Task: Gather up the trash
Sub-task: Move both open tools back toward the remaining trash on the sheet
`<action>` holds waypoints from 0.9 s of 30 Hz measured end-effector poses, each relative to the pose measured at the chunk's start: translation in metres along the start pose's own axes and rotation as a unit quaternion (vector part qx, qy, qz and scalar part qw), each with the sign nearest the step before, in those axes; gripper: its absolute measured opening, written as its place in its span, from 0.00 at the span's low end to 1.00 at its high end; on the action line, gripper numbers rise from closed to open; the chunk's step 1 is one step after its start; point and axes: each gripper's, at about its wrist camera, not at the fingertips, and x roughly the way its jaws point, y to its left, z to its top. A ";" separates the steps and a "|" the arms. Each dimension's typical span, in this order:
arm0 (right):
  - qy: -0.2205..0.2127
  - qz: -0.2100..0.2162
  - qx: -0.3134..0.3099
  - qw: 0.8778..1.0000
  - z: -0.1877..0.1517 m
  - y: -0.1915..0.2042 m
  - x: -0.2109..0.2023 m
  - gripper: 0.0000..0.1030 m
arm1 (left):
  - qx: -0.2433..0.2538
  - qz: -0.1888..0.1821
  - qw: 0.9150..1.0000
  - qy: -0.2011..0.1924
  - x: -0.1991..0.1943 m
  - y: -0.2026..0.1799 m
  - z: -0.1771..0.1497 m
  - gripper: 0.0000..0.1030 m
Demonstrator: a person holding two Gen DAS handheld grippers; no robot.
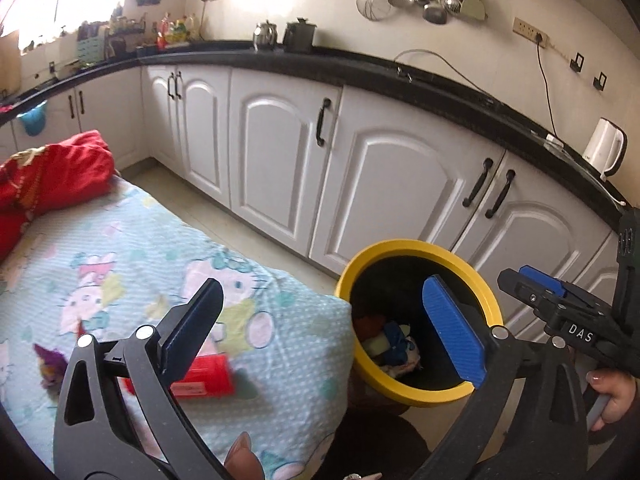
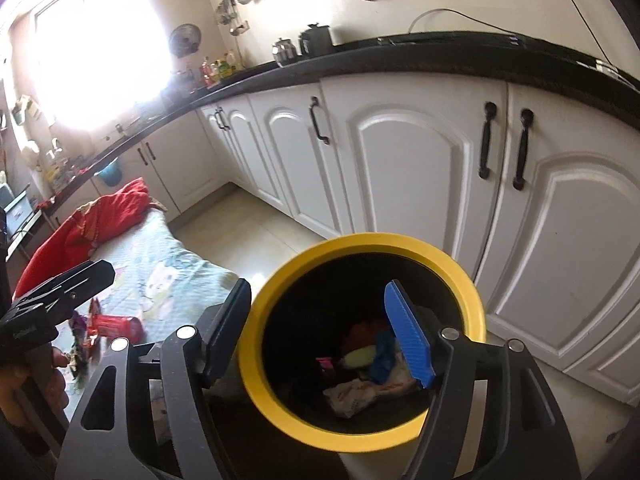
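Right gripper [image 2: 320, 332] above yellow-rimmed bin [image 2: 256, 344], jaws apart, nothing between them. Bin holds mixed wrappers [image 2: 360, 394] (red, blue, pale) — red packet [image 2: 116, 326] lies on patterned cloth [image 2: 176, 272], left gripper [image 2: 64, 292] near it.

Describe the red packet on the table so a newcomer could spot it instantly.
Start at the table covered by the pale blue cartoon-print cloth, which stands beside the yellow-rimmed bin. Near the cloth's front part lies the red packet, flat and boxy. Unlike the crumpled purple wrapper nearby, it is solid bright red with straight edges.
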 end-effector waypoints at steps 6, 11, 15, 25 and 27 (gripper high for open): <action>-0.002 0.021 -0.019 1.000 0.002 0.028 -0.006 0.69 | -0.014 0.023 0.999 -0.024 -0.028 0.022 -0.002 0.89; 0.001 0.042 -0.041 0.998 0.000 0.057 -0.009 0.69 | -0.033 0.048 0.998 -0.036 -0.049 0.051 -0.006 0.89; 0.013 0.062 -0.058 0.996 -0.003 0.083 -0.005 0.69 | -0.047 0.069 0.996 -0.040 -0.060 0.073 -0.009 0.89; 0.044 0.106 -0.113 0.987 -0.024 0.150 0.006 0.69 | -0.072 0.114 0.990 -0.038 -0.080 0.122 -0.027 0.89; 0.052 0.114 -0.122 0.985 -0.028 0.162 0.008 0.69 | -0.075 0.121 0.989 -0.035 -0.082 0.131 -0.030 0.89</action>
